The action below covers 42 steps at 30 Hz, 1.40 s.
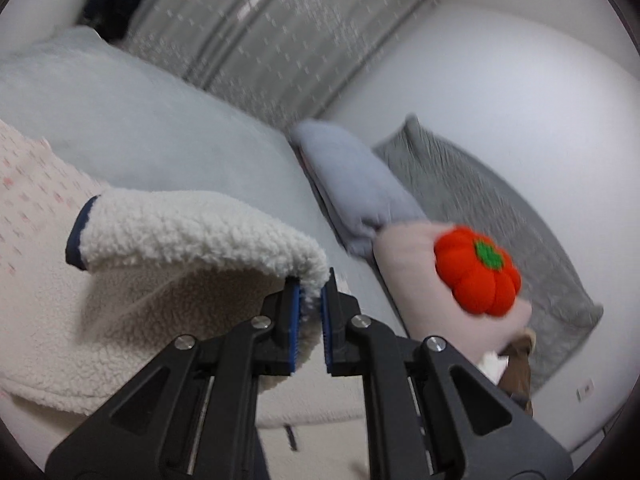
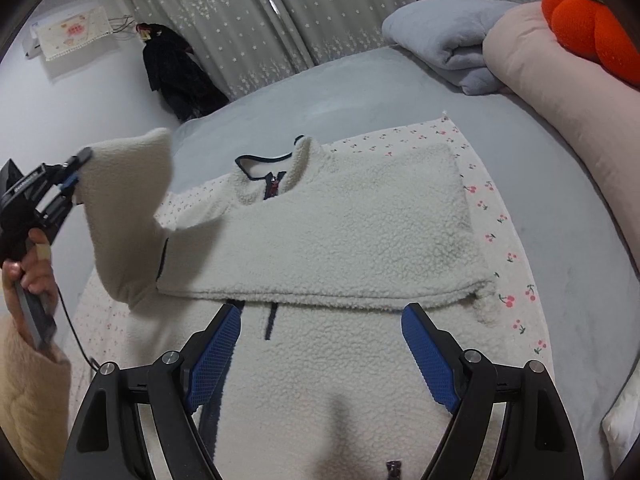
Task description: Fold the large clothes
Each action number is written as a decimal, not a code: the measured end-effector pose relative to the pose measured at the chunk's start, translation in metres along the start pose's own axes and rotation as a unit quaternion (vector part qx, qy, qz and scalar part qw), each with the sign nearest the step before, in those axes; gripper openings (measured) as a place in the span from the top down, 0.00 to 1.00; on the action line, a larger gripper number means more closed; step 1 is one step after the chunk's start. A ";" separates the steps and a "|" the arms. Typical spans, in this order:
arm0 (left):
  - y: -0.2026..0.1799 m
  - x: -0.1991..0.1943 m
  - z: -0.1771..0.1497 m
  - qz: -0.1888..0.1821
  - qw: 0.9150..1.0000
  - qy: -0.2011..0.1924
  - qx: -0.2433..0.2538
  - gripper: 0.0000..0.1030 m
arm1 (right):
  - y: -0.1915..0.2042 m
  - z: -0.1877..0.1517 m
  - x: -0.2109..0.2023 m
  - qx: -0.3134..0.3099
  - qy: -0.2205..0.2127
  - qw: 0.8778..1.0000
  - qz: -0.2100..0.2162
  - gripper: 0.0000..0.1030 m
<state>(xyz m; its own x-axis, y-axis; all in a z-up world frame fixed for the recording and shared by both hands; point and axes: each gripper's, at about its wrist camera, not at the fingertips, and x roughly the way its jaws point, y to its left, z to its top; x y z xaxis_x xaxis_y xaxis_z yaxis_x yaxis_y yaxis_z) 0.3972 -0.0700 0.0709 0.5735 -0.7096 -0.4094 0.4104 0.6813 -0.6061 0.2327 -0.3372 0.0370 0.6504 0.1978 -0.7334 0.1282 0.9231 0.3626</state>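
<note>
A cream fleece jacket [image 2: 340, 232] with navy trim lies on a cherry-print cloth [image 2: 504, 240] on the bed. One sleeve is folded across its chest. My left gripper [image 1: 311, 292] is shut on the other sleeve [image 1: 192, 240] and holds it up off the bed; it also shows in the right wrist view [image 2: 74, 178] at the far left, with the sleeve [image 2: 128, 208] hanging from it. My right gripper [image 2: 320, 316] is open and empty, hovering over the jacket's lower half.
A grey folded blanket [image 2: 448, 40], a pink pillow [image 2: 560, 92] and an orange pumpkin plush [image 2: 592, 28] lie at the bed's far right. Star-print curtains [image 2: 280, 12] and a dark hanging garment [image 2: 176, 72] stand behind the bed.
</note>
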 end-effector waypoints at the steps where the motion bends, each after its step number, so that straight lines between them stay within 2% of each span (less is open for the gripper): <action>1: -0.002 0.012 -0.010 -0.003 1.000 0.017 -0.001 0.89 | -0.002 -0.001 0.001 0.003 0.002 1.000 0.002 0.18; 3: 0.001 0.039 -0.040 0.002 0.998 0.065 -0.003 0.89 | -0.008 -0.003 0.002 0.010 0.005 1.000 0.004 0.18; 5: 0.009 0.074 -0.075 0.020 0.990 0.140 0.010 0.86 | -0.011 -0.003 0.005 0.015 0.008 1.000 0.003 0.18; 7: 0.018 0.097 -0.113 0.042 0.974 0.220 0.016 0.71 | -0.013 -0.003 0.009 0.018 0.010 1.000 0.003 0.18; 8: 0.024 0.103 -0.131 0.053 0.967 0.248 0.024 0.71 | -0.013 -0.004 0.012 0.017 0.014 1.000 0.002 0.18; 9: 0.023 0.097 -0.135 0.046 0.970 0.235 0.036 0.70 | -0.013 -0.004 0.014 0.016 0.017 1.000 0.001 0.18; 10: 0.018 0.083 -0.136 0.038 0.974 0.216 0.057 0.64 | -0.012 -0.005 0.016 0.014 0.020 1.000 0.000 0.18; 11: 0.016 0.077 -0.135 0.031 0.973 0.220 0.059 0.56 | -0.011 -0.006 0.018 0.011 0.022 1.000 0.000 0.18; 12: 0.015 0.069 -0.132 0.022 0.972 0.228 0.052 0.38 | -0.009 -0.006 0.020 0.006 0.024 1.000 -0.001 0.18; 13: 0.018 0.058 -0.129 0.019 0.973 0.227 0.044 0.31 | -0.006 -0.006 0.021 0.000 0.025 1.000 -0.003 0.18; 15: 0.019 0.026 -0.123 0.015 0.976 0.208 0.054 0.31 | 0.000 -0.005 0.025 -0.010 0.028 1.000 -0.009 0.18; 17: 0.031 0.002 -0.115 0.028 0.980 0.181 0.070 0.31 | 0.011 -0.003 0.030 -0.028 0.030 0.999 -0.014 0.18; 19: 0.055 -0.032 -0.104 0.064 0.987 0.130 0.066 0.31 | 0.031 0.002 0.038 -0.055 0.036 0.998 -0.018 0.18; 21: 0.083 -0.041 -0.092 0.106 0.990 0.085 0.044 0.31 | 0.056 0.006 0.049 -0.089 0.045 0.995 -0.022 0.18; 22: 0.096 -0.052 -0.090 0.130 0.989 0.065 0.030 0.32 | 0.068 0.006 0.055 -0.104 0.050 0.993 -0.023 0.18; 23: 0.112 -0.057 -0.086 0.164 0.985 0.057 0.018 0.35 | 0.083 0.007 0.062 -0.122 0.057 0.991 -0.023 0.18; 25: 0.128 -0.057 -0.082 0.206 0.977 0.050 0.014 0.52 | 0.112 0.006 0.082 -0.154 0.074 0.985 -0.025 0.18; 26: 0.139 -0.059 -0.083 0.218 0.975 0.042 0.005 0.53 | 0.128 0.004 0.097 -0.176 0.084 0.980 -0.033 0.18; 28: 0.152 -0.059 -0.087 0.215 0.976 0.047 -0.007 0.57 | 0.147 0.000 0.122 -0.206 0.093 0.973 -0.056 0.18; 31: 0.157 -0.051 -0.098 0.230 0.971 0.065 0.011 0.61 | 0.159 -0.007 0.160 -0.237 0.095 0.961 -0.104 0.20; 33: 0.156 -0.045 -0.101 0.232 0.970 0.076 0.012 0.61 | 0.151 -0.003 0.169 -0.230 0.078 0.963 -0.120 0.23; 37: 0.151 -0.041 -0.101 0.223 0.971 0.084 0.015 0.61 | 0.096 0.017 0.130 -0.150 0.028 0.982 -0.110 0.23; 38: 0.150 -0.040 -0.101 0.222 0.971 0.083 0.016 0.61 | 0.076 0.020 0.118 -0.119 0.026 0.989 -0.084 0.23; 40: 0.146 -0.035 -0.100 0.234 0.968 0.085 0.025 0.60 | 0.030 0.021 0.093 -0.040 0.034 0.999 -0.007 0.21; 42: 0.143 -0.035 -0.100 0.234 0.968 0.084 0.028 0.56 | -0.004 0.019 0.074 0.019 0.030 0.998 0.052 0.20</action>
<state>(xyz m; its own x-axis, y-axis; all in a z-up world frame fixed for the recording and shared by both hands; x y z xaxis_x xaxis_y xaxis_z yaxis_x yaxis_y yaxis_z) 0.3646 0.0345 -0.0695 0.5846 -0.3365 -0.7383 0.1733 0.9407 -0.2916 0.2949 -0.3330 -0.0078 0.6162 0.3115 -0.7234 0.0915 0.8839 0.4585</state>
